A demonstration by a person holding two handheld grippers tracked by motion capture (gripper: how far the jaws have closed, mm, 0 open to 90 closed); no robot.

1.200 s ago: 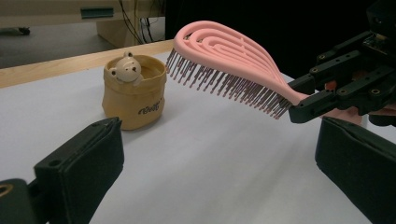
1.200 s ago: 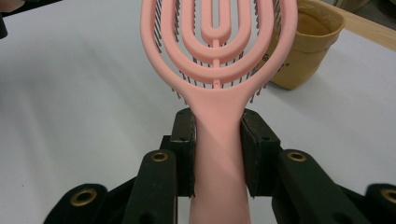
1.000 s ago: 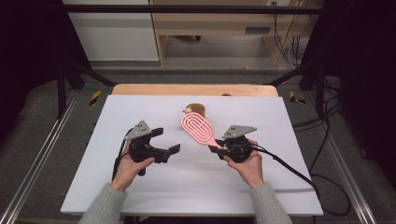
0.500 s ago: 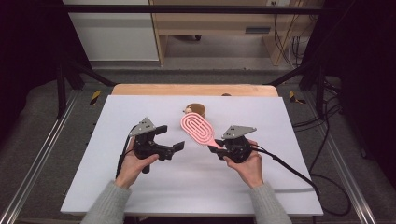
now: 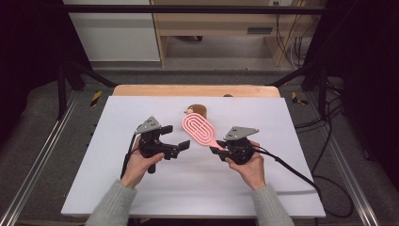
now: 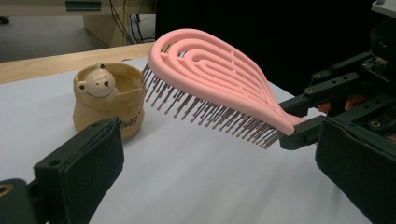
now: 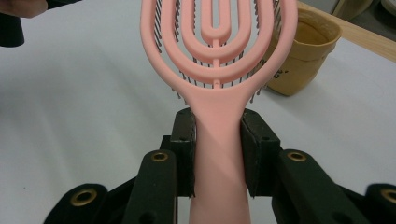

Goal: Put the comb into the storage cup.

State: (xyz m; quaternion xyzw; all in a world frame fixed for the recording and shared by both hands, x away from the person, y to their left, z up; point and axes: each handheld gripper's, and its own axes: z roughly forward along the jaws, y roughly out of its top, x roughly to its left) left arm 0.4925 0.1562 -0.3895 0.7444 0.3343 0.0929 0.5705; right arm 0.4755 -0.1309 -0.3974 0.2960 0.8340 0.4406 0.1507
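My right gripper (image 7: 217,140) clamps the handle of the pink hairbrush (image 5: 199,129) between both pads, brush head raised off the white table (image 5: 282,122), centre of the high frame, bristles facing down. My left gripper (image 5: 181,147) sits just left of it, jaws spread, nothing between them. A tan bear cup (image 6: 108,101) stands behind the brush head, upper centre.
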